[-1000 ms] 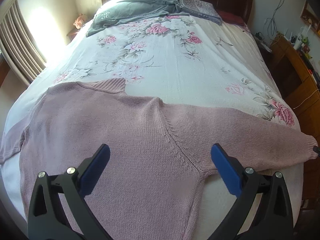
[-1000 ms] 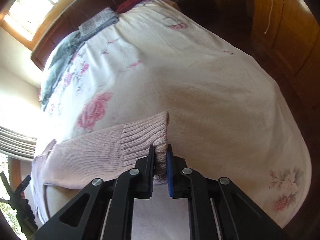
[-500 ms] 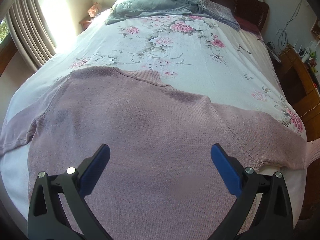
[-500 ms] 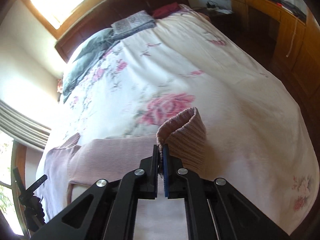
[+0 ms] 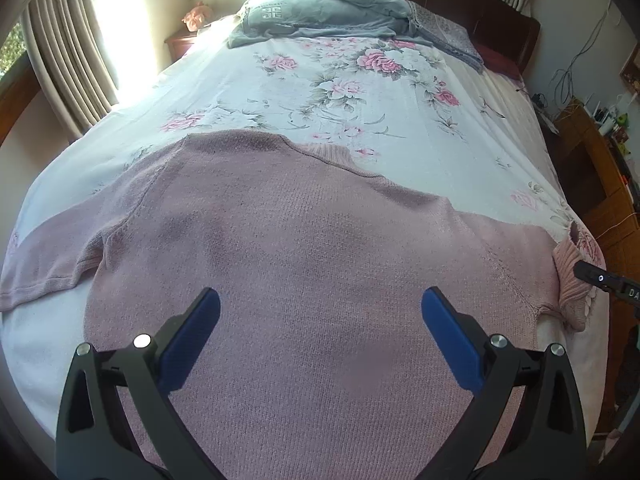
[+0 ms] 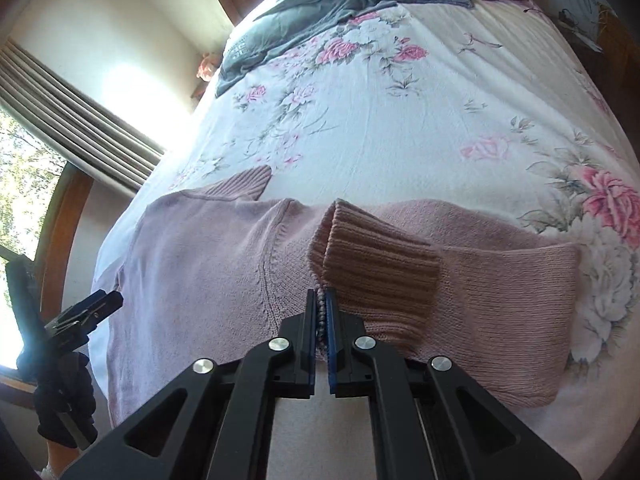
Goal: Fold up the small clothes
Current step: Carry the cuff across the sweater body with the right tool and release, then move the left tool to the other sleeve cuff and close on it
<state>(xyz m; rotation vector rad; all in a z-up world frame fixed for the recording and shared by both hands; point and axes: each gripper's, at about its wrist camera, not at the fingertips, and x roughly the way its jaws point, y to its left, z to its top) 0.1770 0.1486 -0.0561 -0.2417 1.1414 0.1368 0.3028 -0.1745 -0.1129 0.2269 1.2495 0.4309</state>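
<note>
- Pink sweater (image 5: 312,264) spread flat across the near end of the bed (image 5: 400,120), collar (image 6: 244,186) toward the pillows, body unfolded.
- Left of the sweater's body: left sleeve (image 5: 48,264) lying straight out toward the bed edge, untouched, not yet folded.
- Above the sweater's lower body: left gripper (image 5: 320,320) hovering with jaws spread wide, nothing between them.
- Right of the body: right sleeve (image 6: 500,280) doubled back on itself, ribbed cuff (image 6: 372,256) lifted over the shoulder seam.
- At that cuff: right gripper (image 6: 320,316) clamped narrow on the knit edge, carrying it toward the sweater's middle.
- Judged early: first sleeve fold under way, not laid down; left sleeve, then body folds, left to do.
</note>
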